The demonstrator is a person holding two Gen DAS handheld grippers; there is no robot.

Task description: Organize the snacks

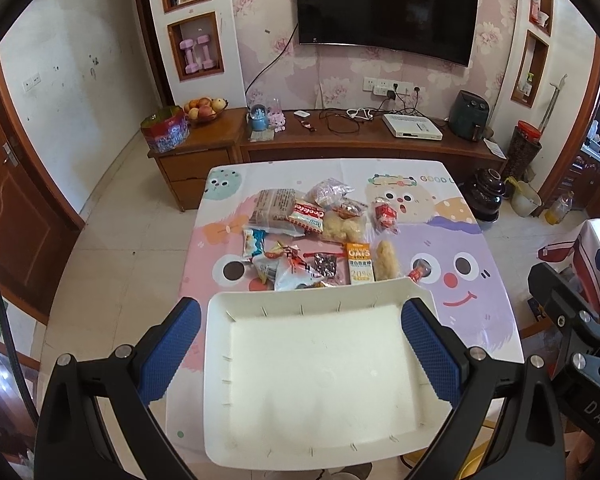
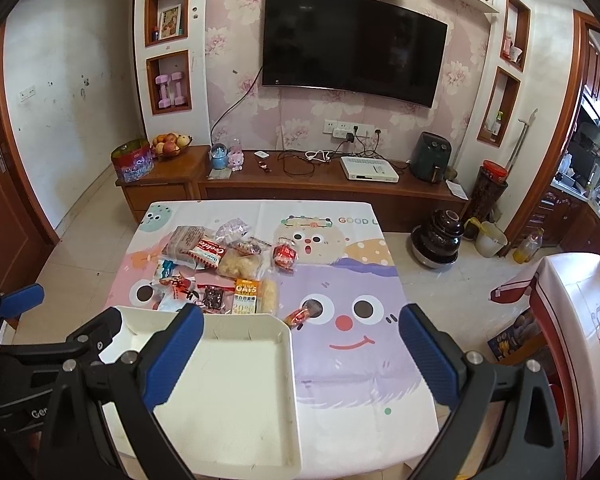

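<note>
A white tray [image 1: 316, 376] lies empty on the near part of the table; it also shows in the right wrist view [image 2: 236, 392]. Beyond its far rim lies a pile of several snack packets [image 1: 312, 232], among them an orange oat bar [image 1: 359, 262], a red-and-white cookie pack [image 1: 309, 216] and a small red candy [image 1: 418, 273]. The pile also shows in the right wrist view [image 2: 220, 268]. My left gripper [image 1: 300, 344] is open and empty, held above the tray. My right gripper [image 2: 300, 356] is open and empty, above the tray's right rim and the tablecloth.
The table wears a cartoon-printed cloth [image 2: 352, 360]. Behind it stands a low wooden TV cabinet [image 1: 340, 140] with a fruit bowl [image 1: 205, 110], cables and an air fryer [image 1: 469, 116]. Dark pots [image 2: 440, 240] sit on the floor at the right. A second covered table [image 2: 572, 320] is at far right.
</note>
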